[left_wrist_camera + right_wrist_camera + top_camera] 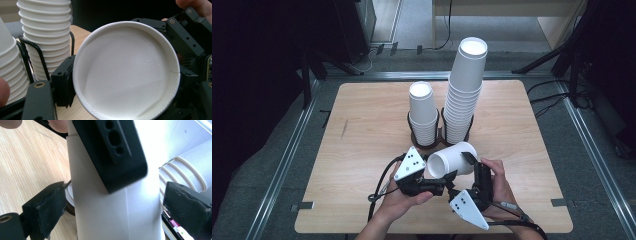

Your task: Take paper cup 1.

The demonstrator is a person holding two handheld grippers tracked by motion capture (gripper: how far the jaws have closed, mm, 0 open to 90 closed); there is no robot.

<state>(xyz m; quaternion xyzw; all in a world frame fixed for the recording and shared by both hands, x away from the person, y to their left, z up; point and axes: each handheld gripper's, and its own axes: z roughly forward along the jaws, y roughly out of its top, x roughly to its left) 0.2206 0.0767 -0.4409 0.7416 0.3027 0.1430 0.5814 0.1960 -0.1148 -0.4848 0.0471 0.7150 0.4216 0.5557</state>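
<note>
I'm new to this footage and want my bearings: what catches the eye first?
A white paper cup lies sideways above the near table edge, its rim pinched by the left gripper. The right gripper straddles its body, pads apart. Behind, two cup stacks stand in wire holders.

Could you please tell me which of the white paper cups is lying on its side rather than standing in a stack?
The single cup held between the two grippers, with its open mouth facing the left gripper; the others are stacked in the short stack and the tall stack.

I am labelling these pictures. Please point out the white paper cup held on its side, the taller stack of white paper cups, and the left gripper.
White paper cup (451,160): high view, side wall.
Taller stack of white paper cups (466,95): high view, middle rims.
Left gripper (443,183): high view, between fingertips.
</note>
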